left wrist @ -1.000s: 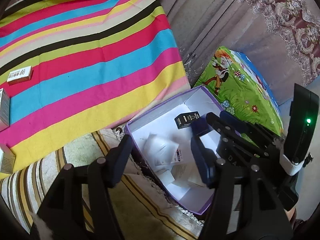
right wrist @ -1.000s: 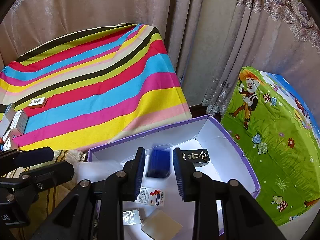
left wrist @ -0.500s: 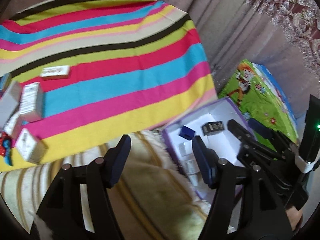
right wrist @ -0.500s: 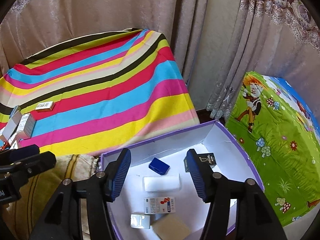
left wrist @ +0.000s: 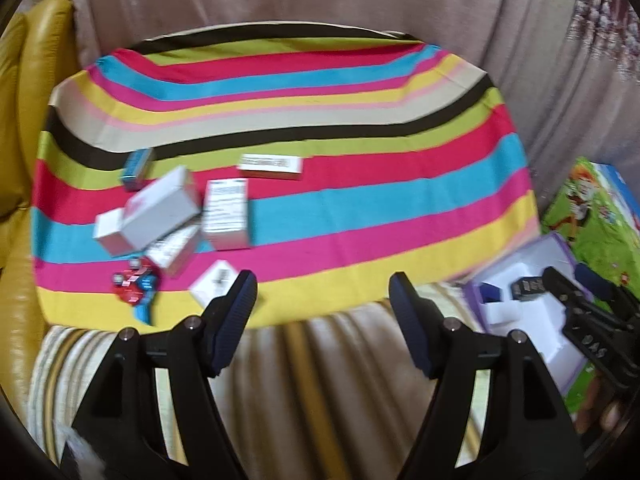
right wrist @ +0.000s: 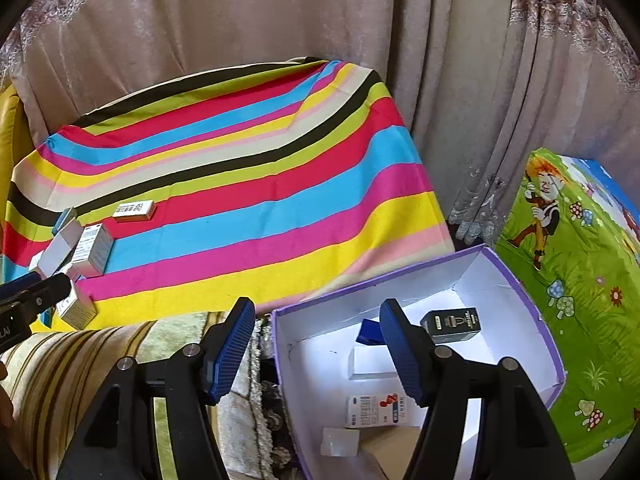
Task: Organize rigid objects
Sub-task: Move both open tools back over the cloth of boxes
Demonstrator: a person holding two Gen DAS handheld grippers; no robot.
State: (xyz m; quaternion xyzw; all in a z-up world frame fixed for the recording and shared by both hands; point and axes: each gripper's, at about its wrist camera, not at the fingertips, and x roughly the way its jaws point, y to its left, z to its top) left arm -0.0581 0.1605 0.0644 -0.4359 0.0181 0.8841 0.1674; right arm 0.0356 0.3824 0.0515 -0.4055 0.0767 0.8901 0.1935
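The right gripper (right wrist: 318,346) is hanging over the near edge of the purple box (right wrist: 520,284) with its jaws apart and nothing between them; they have just been opening. Behind it, inside the box, a small blue box (right wrist: 370,332) is lying near the back wall, and beside it a black carton (right wrist: 452,324) is lying with its long axis running across the box, left to right. A white carton (right wrist: 368,362) and a printed carton (right wrist: 376,411) are lying flat on the box floor, also lengthwise across. I judge the box is the collecting place, so the things are dropped there loosely.

The left gripper (left wrist: 324,312) is pointing toward the striped desk (left wrist: 360,208), jaws also apart and empty, having just been opening further. It is facing the cluster of unsorted cartons on the left side of the desk. A white upright carton (left wrist: 226,214) is standing with its long axis toward the curtain; a flat long carton (left wrist: 270,165) behind it is lying across the stripes. A small white carton (left wrist: 214,282) is lying just in front of the left finger (left wrist: 236,316), probably the next one to take. The picture is blurred here, so the printing cannot be read.
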